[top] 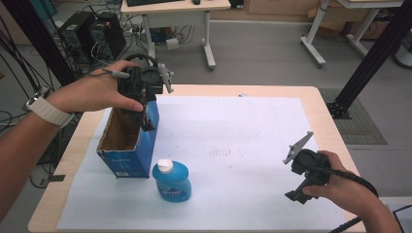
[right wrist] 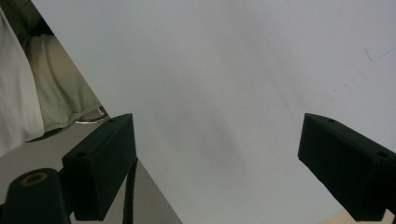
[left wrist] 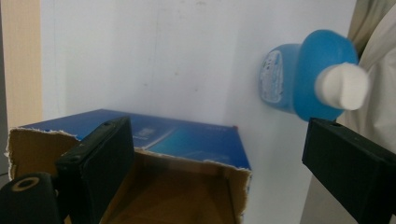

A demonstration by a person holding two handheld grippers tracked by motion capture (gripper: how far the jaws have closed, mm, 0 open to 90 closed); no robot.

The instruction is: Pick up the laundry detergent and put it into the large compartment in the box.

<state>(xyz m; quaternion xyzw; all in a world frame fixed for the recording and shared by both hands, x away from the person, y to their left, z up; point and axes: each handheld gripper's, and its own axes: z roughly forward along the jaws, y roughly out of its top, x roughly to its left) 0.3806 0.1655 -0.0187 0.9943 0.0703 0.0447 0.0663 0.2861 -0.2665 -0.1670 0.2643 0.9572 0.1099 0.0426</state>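
Note:
An open-topped blue cardboard box (top: pixel 130 159) stands at the left of the white sheet, its brown inside showing. Just in front of it stands a blue bottle (top: pixel 172 182) with a white cap. My left gripper (top: pixel 146 119) hangs over the box's far right corner, jaws pointing down and open with nothing between them. In the left gripper view the box (left wrist: pixel 187 140) lies below the open left gripper (left wrist: pixel 219 140), with the bottle (left wrist: pixel 303 79) beyond to the right. My right gripper (top: pixel 297 194) is held low at the sheet's right front, and the right gripper (right wrist: pixel 217 135) is open and empty over bare paper.
A white paper sheet (top: pixel 233 131) covers most of the wooden table (top: pixel 291 90). Beyond the table are a desk (top: pixel 175 9), computer towers (top: pixel 92 34) with cables on the floor, and black frame posts (top: pixel 374 53) at both sides.

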